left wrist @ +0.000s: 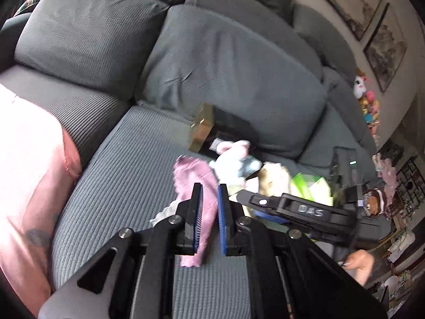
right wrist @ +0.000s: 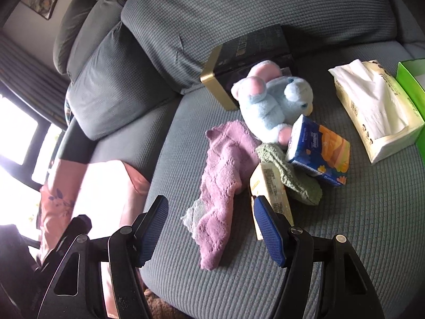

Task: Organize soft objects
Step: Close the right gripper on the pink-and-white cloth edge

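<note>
A pink knitted cloth (right wrist: 225, 175) lies on the grey sofa seat (right wrist: 358, 226), with a white lace cloth (right wrist: 192, 216) under its left edge. A blue and pink plush toy (right wrist: 273, 101) lies behind it, and a green knitted cloth (right wrist: 292, 178) lies beside it under small packs. In the left wrist view my left gripper (left wrist: 209, 194) has its jaws narrowly apart around the pink cloth (left wrist: 202, 183); whether they pinch it is unclear. My right gripper (right wrist: 209, 212) is open and empty, low over the cloth's near end. It also shows at the right of the left wrist view (left wrist: 300, 210).
A dark box with a gold edge (right wrist: 239, 61) leans on the back cushion (right wrist: 265, 10). A blue and orange tissue pack (right wrist: 318, 151), a cream pack (right wrist: 273, 199), a large tissue pack (right wrist: 377, 111) and a green box (right wrist: 414, 79) lie to the right. A pink pillow (right wrist: 101, 186) lies to the left.
</note>
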A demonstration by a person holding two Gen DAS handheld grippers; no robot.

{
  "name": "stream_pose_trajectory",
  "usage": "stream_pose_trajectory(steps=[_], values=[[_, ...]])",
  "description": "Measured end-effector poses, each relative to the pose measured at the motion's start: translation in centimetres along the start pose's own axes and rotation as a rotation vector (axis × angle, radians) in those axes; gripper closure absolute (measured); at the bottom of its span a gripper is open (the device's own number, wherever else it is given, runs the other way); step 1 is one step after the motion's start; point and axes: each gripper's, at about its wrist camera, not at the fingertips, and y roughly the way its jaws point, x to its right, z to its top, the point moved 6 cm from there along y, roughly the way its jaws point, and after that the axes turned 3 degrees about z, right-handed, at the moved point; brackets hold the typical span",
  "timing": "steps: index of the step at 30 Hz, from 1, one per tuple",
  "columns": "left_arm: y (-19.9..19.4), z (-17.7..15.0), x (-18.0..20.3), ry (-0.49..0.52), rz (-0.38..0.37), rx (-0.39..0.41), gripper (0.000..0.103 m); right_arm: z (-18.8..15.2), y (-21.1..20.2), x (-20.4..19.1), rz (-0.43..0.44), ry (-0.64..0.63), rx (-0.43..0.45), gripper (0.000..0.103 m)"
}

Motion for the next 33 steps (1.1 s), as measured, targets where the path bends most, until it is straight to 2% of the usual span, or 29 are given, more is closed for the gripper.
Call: stream_pose_trajectory(steps=[3,6,8,12,15,19,23,25,27,29,30,32,33], values=[[1.5,-0.4,-1.7,-0.022,0.075,-0.048,0.093,-0.6,0.9,-0.7,-0.02,-0.025,-0.031,0.032],[2.5,-0.5,-3.4,-0.021,0.185,-0.049,0.093,-1.1,2.0,-1.4,-0.049,-0.049,-0.053,0.029],[3.1,-0.7,-4.4,-0.015,0.229,-0.062,0.092,-1.4,2.7,-1.9,-0.054,-0.057,-0.071,0.029],[3.9,-1.0,-5.5,-0.039,0.238,-0.089,0.089,-2.1,4.2,-2.6,-0.081,-0.075,-0.101,0.029],[3.8,-1.0,-5.8,-0.042,0.258,-0.082,0.087,-2.7,5.8,-2.8,-0.132,-0.098,-0.132,0.029],[3.9,-1.1,-5.8,-0.048,0.244,-0.089,0.084,-3.6,8.4,-1.9,-0.233,-0.104,-0.165,0.029],[3.9,-1.2,-5.8,-0.046,0.249,-0.09,0.083,-4.2,10.3,-1.0,-0.318,-0.114,-0.167,0.029],[4.0,-1.2,-5.7,-0.041,0.254,-0.09,0.083,-4.0,10.8,-1.2,-0.352,-0.142,-0.118,0.029],[4.1,-1.3,-5.7,-0.038,0.258,-0.094,0.083,-3.9,11.1,-1.5,-0.394,-0.176,-0.078,0.035],[4.2,-1.5,-5.7,-0.037,0.258,-0.1,0.083,-3.8,11.3,-1.8,-0.438,-0.211,-0.049,0.06],[4.2,-1.5,-5.7,-0.038,0.259,-0.103,0.083,-3.8,11.5,-2.1,-0.441,-0.228,-0.043,0.065],[4.2,-1.5,-5.7,-0.036,0.263,-0.102,0.083,-3.8,11.4,-2.7,-0.378,-0.233,-0.061,0.089],[4.2,-1.5,-5.8,-0.033,0.266,-0.1,0.083,-3.8,11.1,-3.0,-0.345,-0.23,-0.066,0.09]])
